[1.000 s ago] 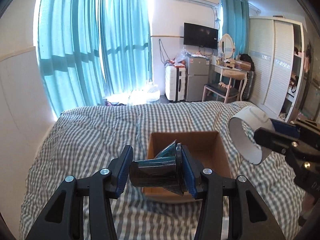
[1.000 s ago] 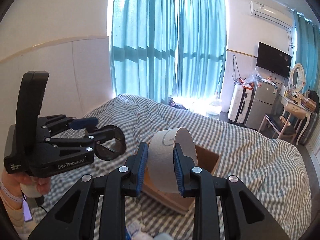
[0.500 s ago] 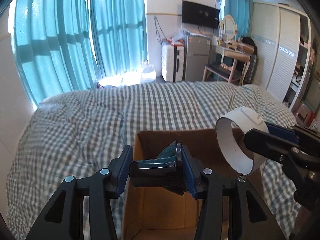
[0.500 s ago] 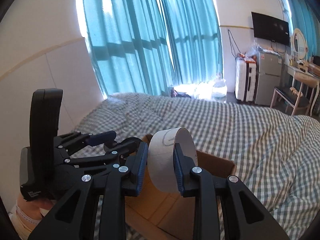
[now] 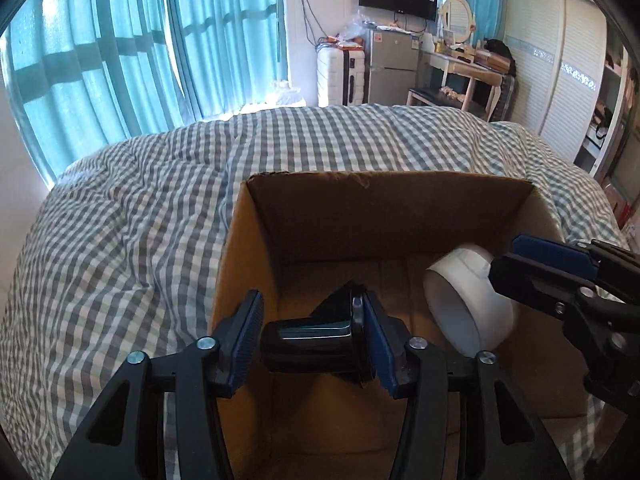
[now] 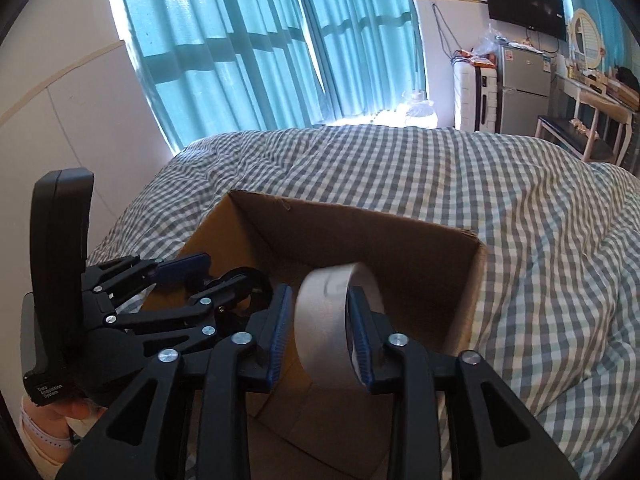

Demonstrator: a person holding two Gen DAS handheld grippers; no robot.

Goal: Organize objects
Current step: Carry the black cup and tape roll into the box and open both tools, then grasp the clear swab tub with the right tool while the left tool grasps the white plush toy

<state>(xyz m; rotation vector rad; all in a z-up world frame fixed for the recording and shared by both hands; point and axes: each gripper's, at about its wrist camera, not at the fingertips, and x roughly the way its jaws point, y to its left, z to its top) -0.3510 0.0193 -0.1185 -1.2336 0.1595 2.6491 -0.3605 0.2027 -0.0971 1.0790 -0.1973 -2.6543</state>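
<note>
An open cardboard box (image 5: 384, 196) sits on the checked bed; it also shows in the right wrist view (image 6: 424, 248). My left gripper (image 5: 314, 338) is shut on a dark glossy cup-like object (image 5: 308, 344) and holds it inside the box opening. My right gripper (image 6: 318, 324) is shut on a white tape roll (image 6: 324, 328), also lowered into the box. In the left wrist view the tape roll (image 5: 468, 304) and right gripper (image 5: 560, 280) are at the box's right side. The left gripper (image 6: 224, 280) appears at the box's left side in the right wrist view.
The bed has a grey-white checked quilt (image 5: 132, 216). Teal curtains (image 5: 120, 48) cover the window behind. A suitcase (image 5: 340, 76), small fridge (image 5: 390, 66), dressing table (image 5: 468, 68) and wardrobe (image 5: 560, 72) stand at the far wall. A white wall (image 6: 60, 128) borders the bed's left.
Both grippers have moved forward and down, from above the bed in front of the box to inside its opening. Each still holds its object.
</note>
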